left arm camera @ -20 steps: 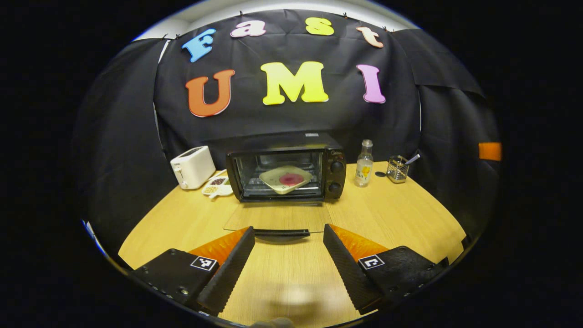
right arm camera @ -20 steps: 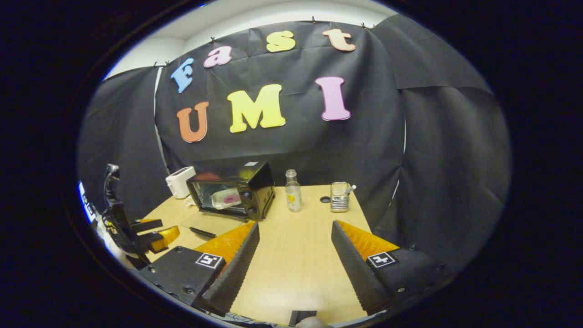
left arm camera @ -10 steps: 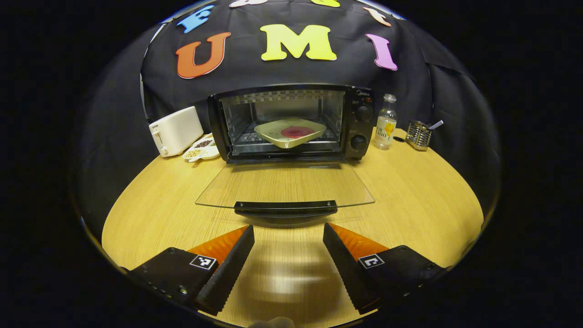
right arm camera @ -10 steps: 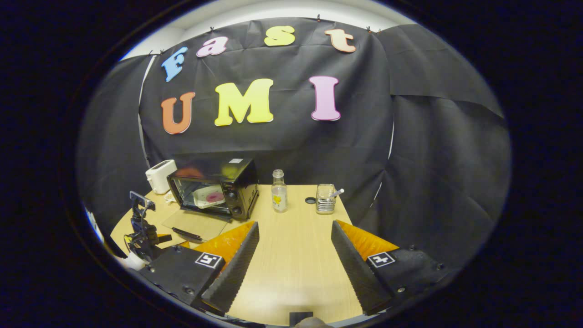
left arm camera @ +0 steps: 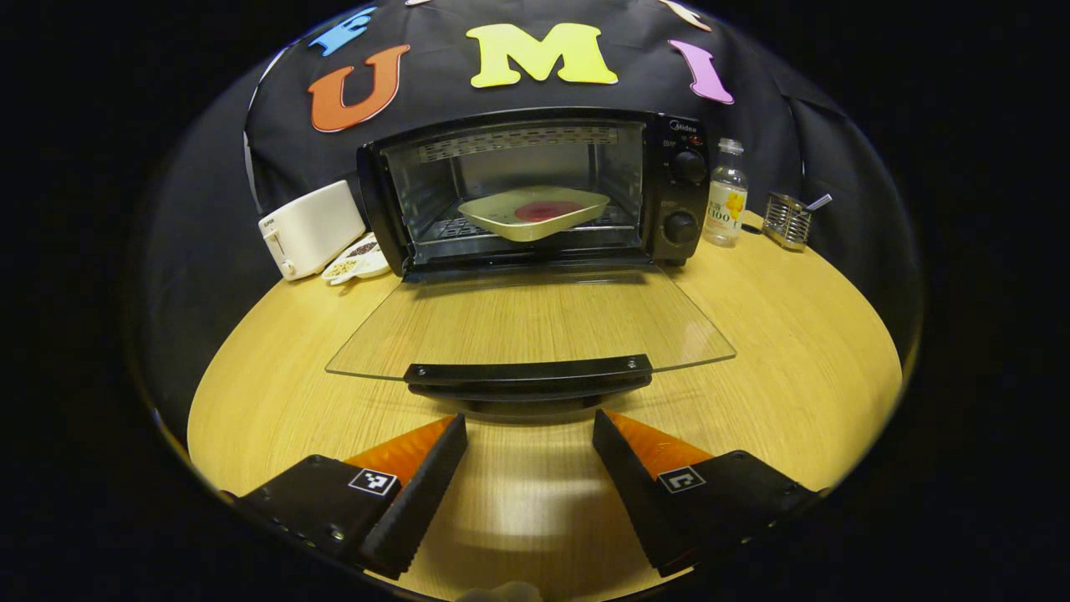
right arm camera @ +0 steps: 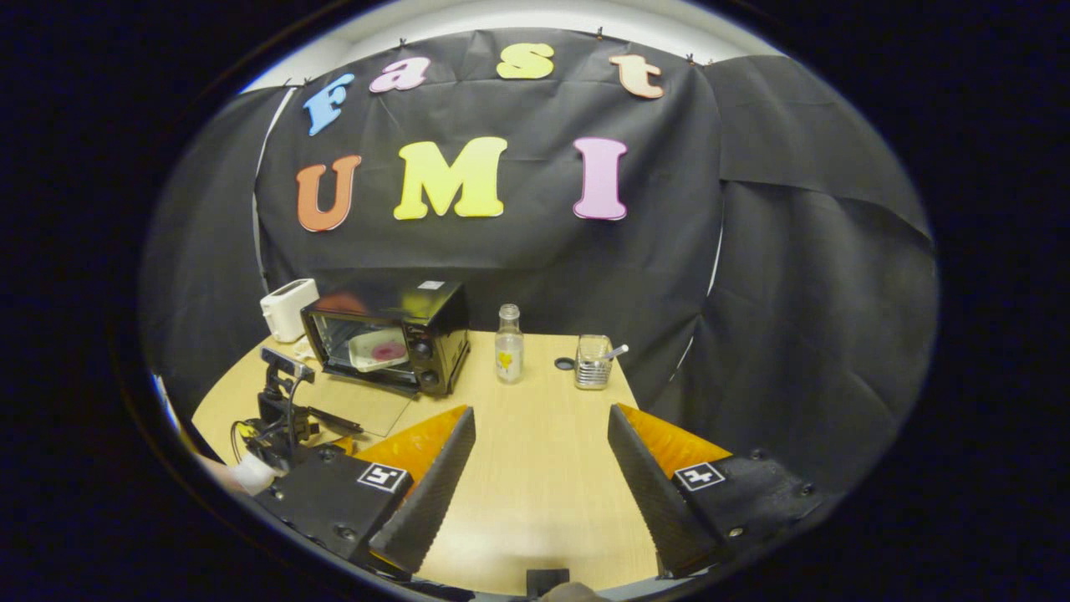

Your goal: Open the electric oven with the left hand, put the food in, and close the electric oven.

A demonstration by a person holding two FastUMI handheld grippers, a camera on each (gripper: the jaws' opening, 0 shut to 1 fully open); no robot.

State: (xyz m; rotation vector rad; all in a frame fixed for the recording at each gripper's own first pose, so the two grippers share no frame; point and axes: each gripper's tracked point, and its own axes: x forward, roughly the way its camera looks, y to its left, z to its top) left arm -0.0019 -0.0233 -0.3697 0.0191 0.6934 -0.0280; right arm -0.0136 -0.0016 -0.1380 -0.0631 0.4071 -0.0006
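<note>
My left claw (left arm camera: 530,431) sits released just short of the oven door's handle (left arm camera: 528,374), plate (left arm camera: 535,211) inside oven (left arm camera: 535,188).

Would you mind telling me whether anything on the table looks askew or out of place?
Only the square cream plate with a red patch inside the black electric oven: it sits tilted on the rack, one corner poking toward the lowered glass door. Nothing looks spilled.
</note>
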